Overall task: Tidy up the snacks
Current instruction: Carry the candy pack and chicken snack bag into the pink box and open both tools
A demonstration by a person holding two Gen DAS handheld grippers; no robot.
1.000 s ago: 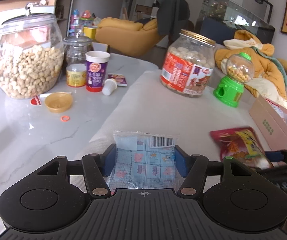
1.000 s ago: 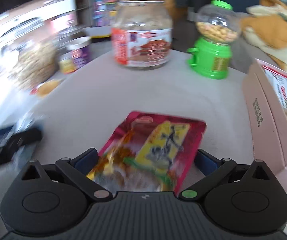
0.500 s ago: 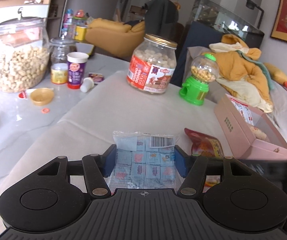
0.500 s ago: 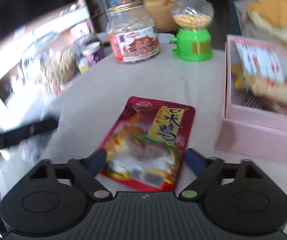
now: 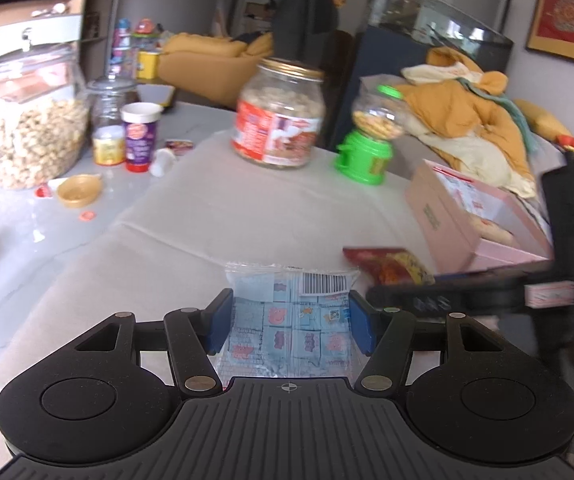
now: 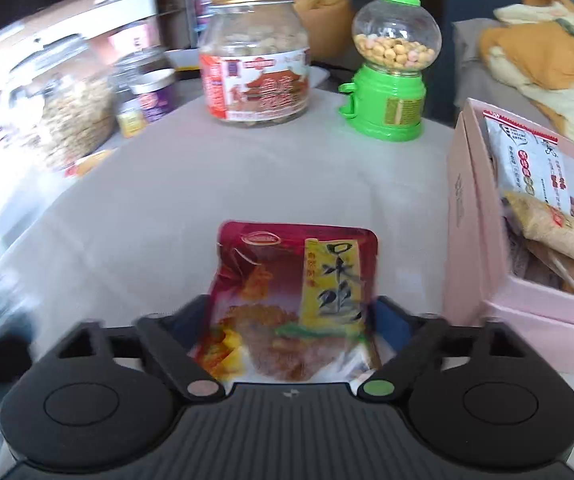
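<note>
1. The left gripper (image 5: 290, 322) holds a clear blue packet (image 5: 291, 320) of small wrapped squares. Its blue pads (image 5: 220, 320) press on the packet's two sides, and the barcode end sticks out ahead of the fingers.
2. That packet hangs above the pale cloth (image 5: 247, 216), left of the red snack bag (image 5: 391, 266) and well short of the pink box (image 5: 447, 220).
3. The right gripper (image 6: 293, 320) is closing its jaws around the red snack bag (image 6: 299, 288). The bag stands tilted up between the fingers, its sides bowed inward, with the upper half reaching out past the tips.
4. The right pad (image 6: 389, 320) touches the bag's edge; the left one is mostly hidden behind the bag.
5. The pink box (image 6: 467, 232) sits just right of the red bag, open, with several packets (image 6: 547, 216) already lying inside.
6. Farther back on the cloth stand a red-labelled jar (image 6: 257, 64) and a green candy dispenser (image 6: 391, 76), well apart from both grippers.
</note>
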